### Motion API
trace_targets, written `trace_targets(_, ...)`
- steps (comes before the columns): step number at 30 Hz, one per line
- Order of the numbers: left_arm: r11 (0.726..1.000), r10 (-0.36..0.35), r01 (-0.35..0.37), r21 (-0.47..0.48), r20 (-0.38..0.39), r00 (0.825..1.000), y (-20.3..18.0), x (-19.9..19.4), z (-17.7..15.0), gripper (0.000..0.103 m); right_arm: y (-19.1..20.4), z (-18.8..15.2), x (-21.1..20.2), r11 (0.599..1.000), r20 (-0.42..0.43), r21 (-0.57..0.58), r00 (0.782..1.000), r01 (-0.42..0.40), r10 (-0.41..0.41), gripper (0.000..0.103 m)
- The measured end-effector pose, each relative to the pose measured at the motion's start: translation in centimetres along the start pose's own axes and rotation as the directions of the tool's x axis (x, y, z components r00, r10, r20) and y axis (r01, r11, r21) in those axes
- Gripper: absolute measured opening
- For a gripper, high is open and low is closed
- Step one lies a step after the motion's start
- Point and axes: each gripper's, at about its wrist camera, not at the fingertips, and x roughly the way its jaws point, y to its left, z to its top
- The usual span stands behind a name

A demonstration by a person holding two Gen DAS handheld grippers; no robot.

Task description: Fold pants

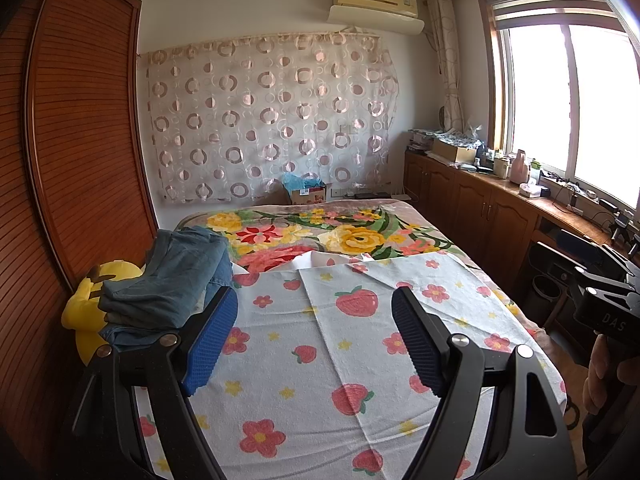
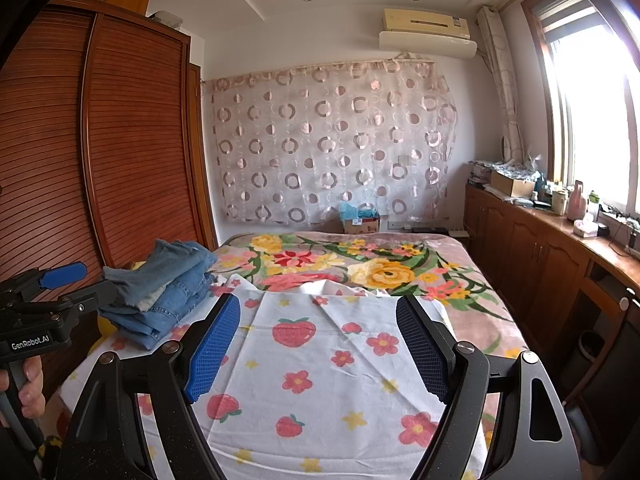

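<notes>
Bedroom seen from the foot of a wide bed (image 1: 448,240) under a plush blanket of yellow, red and pink flowers (image 2: 376,268), with a white cotton sheet printed with strawberries and small blossoms (image 1: 320,344) spread over the near half, probably to give a smooth, clean surface for folding. Tall slatted brown wooden wardrobe (image 2: 120,152) at nine o'clock, pale circle-patterned curtain (image 1: 268,116) hung across the far wall at twelve, bright window with a cluttered wooden counter (image 2: 552,236) at three. At about ten o'clock on the sheet, near the wardrobe edge, a heaped stack of blue denim pants (image 2: 168,288), some pieces already squared and others loosely draped on top; parked to the side, apparently so the middle of the sheet stays free as a workspace. Beside and partly under that stack in the left view, a yellow plush toy (image 1: 86,308) wedged against the wardrobe. Left gripper (image 1: 316,340) held above the sheet, blue textured pads spread wide with nothing between them, the left pad close to the denim stack from this angle. Right gripper (image 2: 320,346) likewise spread apart and empty, aimed at the centre of the sheet. Each tool glimpsed at the edge of the other's view, gripped by a bare hand (image 2: 28,388). Judging by the bare sheet and idle tools, no pair laid out for folding yet; next pair likely to come from the stack at ten o'clock.
</notes>
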Motion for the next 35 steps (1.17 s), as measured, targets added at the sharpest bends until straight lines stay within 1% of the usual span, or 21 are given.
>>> trace_targets(35, 1.0, -0.003, 0.003, 0.0, -0.001, 1.0, 0.13, 0.03, -0.07, 0.08, 0.13, -0.06, -0.27, 1.0, 0.002, -0.001, 1.0, 0.003, -0.003, 0.082)
